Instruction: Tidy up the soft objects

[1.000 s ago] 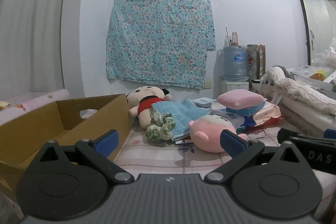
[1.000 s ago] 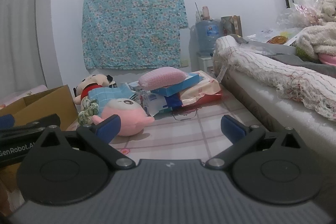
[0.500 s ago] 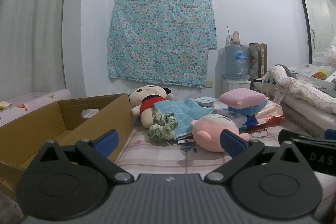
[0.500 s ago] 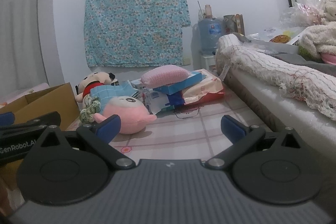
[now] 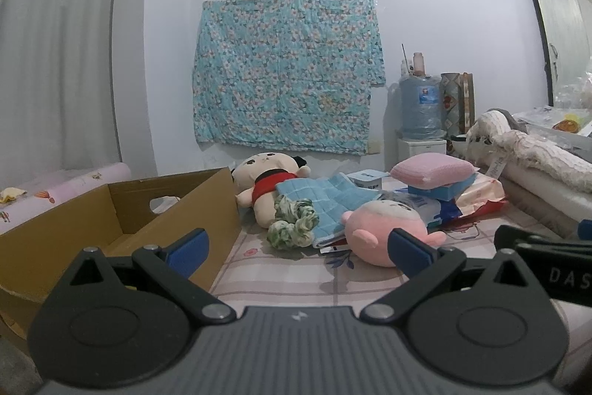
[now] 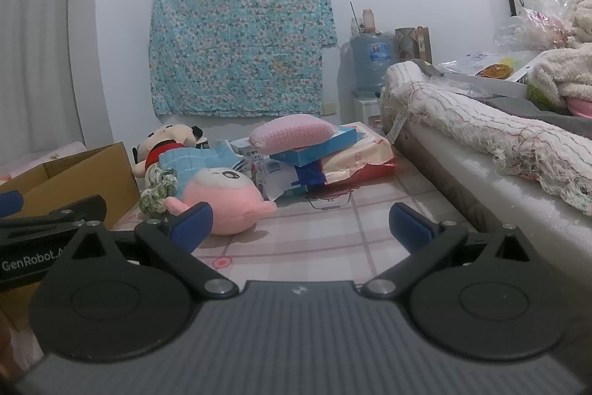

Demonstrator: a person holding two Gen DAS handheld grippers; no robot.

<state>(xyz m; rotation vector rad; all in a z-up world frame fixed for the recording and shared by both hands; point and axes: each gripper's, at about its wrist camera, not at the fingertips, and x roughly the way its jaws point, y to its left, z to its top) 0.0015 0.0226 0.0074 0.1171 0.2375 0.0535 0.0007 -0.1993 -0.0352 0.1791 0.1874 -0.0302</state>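
A pink round plush (image 5: pixel 381 228) (image 6: pixel 222 204) lies on the floor mat ahead. Behind it lie a cream doll in red (image 5: pixel 264 189) (image 6: pixel 164 145), a blue quilted cloth (image 5: pixel 329 200) (image 6: pixel 192 163) and a green-white knotted fabric bundle (image 5: pixel 292 226) (image 6: pixel 159 189). A pink cushion (image 5: pixel 431 170) (image 6: pixel 290 133) rests on a blue box (image 5: pixel 442 189). An open cardboard box (image 5: pixel 111 221) (image 6: pixel 70 178) stands at the left. My left gripper (image 5: pixel 298 247) and right gripper (image 6: pixel 299 223) are both open and empty, short of the toys.
A bed edge with a cream knitted blanket (image 6: pixel 492 136) runs along the right. Packets and papers (image 6: pixel 355 161) lie under the blue box. A water jug (image 5: pixel 420 106) stands by the back wall under a floral cloth (image 5: pixel 285 73). A pink roll (image 5: pixel 63 191) lies left.
Both grippers have drifted slightly; the scene has shifted down and a little right in both views. Nothing was taken hold of or moved.
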